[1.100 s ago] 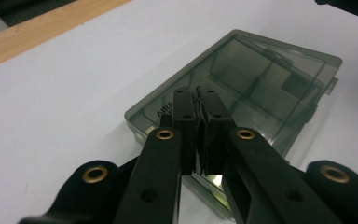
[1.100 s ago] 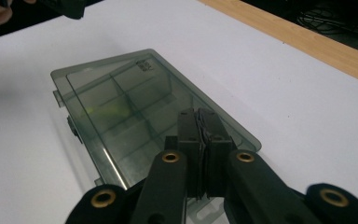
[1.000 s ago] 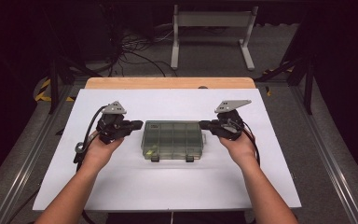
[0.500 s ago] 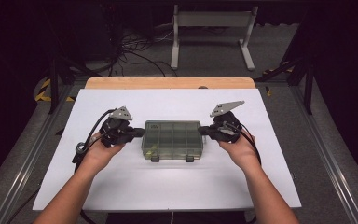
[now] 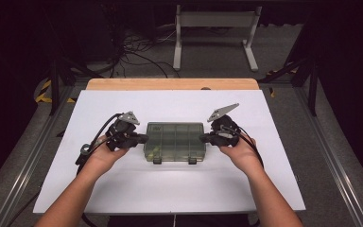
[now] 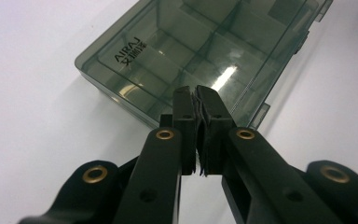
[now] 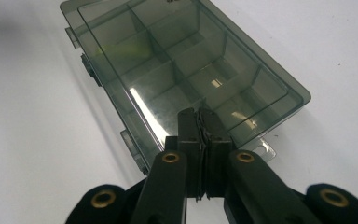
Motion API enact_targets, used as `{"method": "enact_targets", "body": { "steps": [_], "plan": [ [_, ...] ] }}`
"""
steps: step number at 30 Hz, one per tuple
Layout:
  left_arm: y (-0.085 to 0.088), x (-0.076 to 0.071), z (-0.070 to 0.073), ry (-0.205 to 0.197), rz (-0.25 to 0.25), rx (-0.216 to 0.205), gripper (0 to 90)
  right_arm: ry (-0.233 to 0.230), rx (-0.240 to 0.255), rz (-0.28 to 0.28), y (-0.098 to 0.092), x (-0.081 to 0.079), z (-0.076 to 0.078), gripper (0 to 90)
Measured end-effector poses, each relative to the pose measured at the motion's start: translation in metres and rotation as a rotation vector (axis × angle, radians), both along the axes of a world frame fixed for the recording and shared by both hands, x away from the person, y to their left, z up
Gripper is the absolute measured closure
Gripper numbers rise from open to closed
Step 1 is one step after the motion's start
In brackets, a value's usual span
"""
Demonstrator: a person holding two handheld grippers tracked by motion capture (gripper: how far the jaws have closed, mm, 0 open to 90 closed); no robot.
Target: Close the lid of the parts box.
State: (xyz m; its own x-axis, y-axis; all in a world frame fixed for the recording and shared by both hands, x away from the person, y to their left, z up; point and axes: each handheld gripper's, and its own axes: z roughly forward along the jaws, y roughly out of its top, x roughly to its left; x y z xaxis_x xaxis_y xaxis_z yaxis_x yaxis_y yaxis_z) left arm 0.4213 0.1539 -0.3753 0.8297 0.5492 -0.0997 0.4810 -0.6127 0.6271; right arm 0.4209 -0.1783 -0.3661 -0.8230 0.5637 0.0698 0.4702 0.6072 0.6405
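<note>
The far corner of the compartment box [image 6: 200, 60] is cut off by the top edge of the left gripper view, and in the right gripper view part of its lid lettering runs out of frame the same way. What lies in its compartments is hard to make out through the smoky lid; a faint yellowish tint shows in one cell in the high view. The box is a flat, translucent grey-green case with a grid of dividers, two latch tabs on its near long edge and pale lettering on the lid. It lies closed in the middle of the white surface [image 5: 170, 189]. The left tongs [image 5: 144, 138] are pressed together, tips at the box's left end; the right tongs [image 5: 203, 138] are likewise closed at its right end, gripping nothing.
</note>
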Motion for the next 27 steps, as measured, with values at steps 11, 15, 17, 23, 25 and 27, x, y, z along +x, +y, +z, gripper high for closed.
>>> {"method": "enact_targets", "body": {
  "steps": [11, 15, 17, 23, 25, 27],
  "plan": [
    [-0.008, 0.0, -0.01, 0.027, 0.007, 0.036, 84.6, 0.044, -0.06, 0.014, 0.007, 0.003, -0.012, 88.8],
    [-0.011, 0.0, -0.012, 0.033, -0.003, 0.048, 84.7, 0.059, -0.084, 0.023, 0.01, 0.004, -0.017, 88.8],
    [-0.012, 0.0, -0.014, 0.036, -0.011, 0.06, 84.7, 0.064, -0.087, 0.026, 0.011, 0.005, -0.018, 88.8],
    [-0.014, 0.0, -0.016, 0.035, -0.017, 0.081, 84.9, 0.068, -0.094, 0.028, 0.011, 0.005, -0.02, 88.8],
    [-0.014, 0.0, -0.016, 0.04, -0.019, 0.08, 84.9, 0.067, -0.093, 0.029, 0.011, 0.005, -0.02, 88.8],
    [-0.014, 0.0, -0.016, 0.042, -0.02, 0.076, 84.9, 0.068, -0.093, 0.029, 0.011, 0.005, -0.02, 88.8]
  ]
}}
